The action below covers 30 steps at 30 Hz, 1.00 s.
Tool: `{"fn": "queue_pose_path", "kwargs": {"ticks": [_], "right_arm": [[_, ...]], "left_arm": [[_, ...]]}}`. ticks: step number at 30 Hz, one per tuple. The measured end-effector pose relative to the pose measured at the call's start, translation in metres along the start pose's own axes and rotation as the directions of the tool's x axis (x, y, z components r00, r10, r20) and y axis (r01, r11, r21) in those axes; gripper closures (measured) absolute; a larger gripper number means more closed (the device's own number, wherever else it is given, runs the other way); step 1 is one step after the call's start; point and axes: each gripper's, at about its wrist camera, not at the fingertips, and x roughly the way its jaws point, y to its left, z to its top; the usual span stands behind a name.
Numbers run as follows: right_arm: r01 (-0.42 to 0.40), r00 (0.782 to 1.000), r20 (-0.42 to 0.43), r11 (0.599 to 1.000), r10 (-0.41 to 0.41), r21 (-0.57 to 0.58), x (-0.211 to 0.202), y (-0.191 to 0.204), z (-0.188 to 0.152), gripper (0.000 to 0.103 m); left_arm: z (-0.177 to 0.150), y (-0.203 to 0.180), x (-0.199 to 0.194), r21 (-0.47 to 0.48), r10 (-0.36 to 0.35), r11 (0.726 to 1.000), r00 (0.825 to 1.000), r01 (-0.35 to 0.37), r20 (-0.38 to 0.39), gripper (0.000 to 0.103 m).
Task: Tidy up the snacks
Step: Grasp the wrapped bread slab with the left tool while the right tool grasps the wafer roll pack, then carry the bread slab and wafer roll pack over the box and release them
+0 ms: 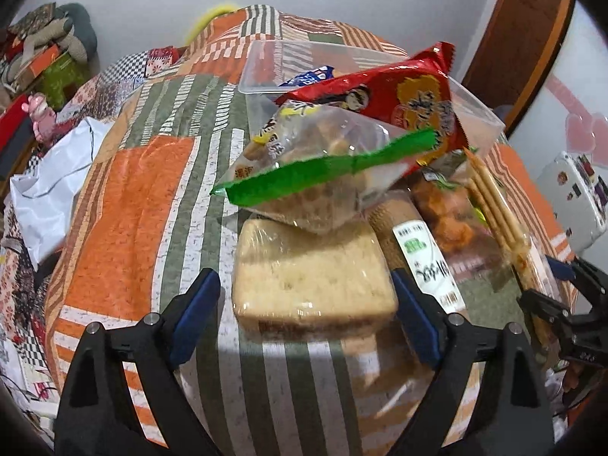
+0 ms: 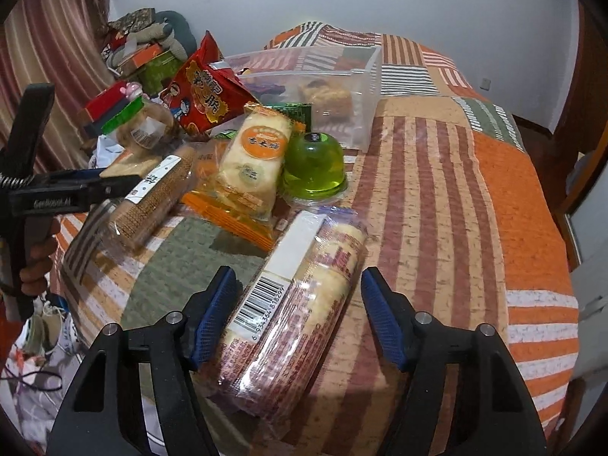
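Bread slice (image 1: 313,285), soft, light and film-wrapped, lies on the bed at 12 o'clock between the wide-open, empty left jaws, best pinched gently across its sides, while the cracker roll (image 2: 296,315) is straddled untouched by the right jaws.

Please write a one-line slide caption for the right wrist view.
Open right gripper straddles a barcoded biscuit roll on the patchwork quilt, snack pile and clear bin beyond.

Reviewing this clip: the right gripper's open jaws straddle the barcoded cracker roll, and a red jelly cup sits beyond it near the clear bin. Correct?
Not quite: the jelly cup is green, as the right wrist view shows. The right gripper does straddle the cracker roll, jaws open, with the clear bin beyond.
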Motion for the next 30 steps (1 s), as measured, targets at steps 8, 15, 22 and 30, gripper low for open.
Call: {"fn": "queue_pose_path", "kwargs": {"ticks": [8, 15, 22, 30], "right_arm": [[0.002, 1.000, -0.003, 0.999, -0.002, 0.044, -0.003, -0.017, 0.000, 0.054], [-0.012, 1.000, 0.002, 0.999, 0.012, 0.041, 0.001, -0.013, 0.002, 0.060], [-0.029, 1.000, 0.008, 0.998, 0.028, 0.059, -0.006, -0.014, 0.000, 0.060], [-0.031, 0.999, 0.040, 0.994, 0.027, 0.102, -0.018, -0.023, 0.000, 0.061]], "left_arm": [[0.007, 0.002, 0.009, -0.018, 0.016, 1.000, 1.000, -0.015, 0.021, 0.012], [0.005, 0.010, 0.016, -0.048, -0.036, 0.998, 0.999, 0.036, 0.013, 0.022], [0.001, 0.004, 0.014, 0.003, -0.004, 1.000, 1.000, 0.004, 0.014, 0.024], [-0.016, -0.003, -0.013, 0.054, 0.051, 0.997, 0.998, -0.053, 0.044, 0.024]]}}
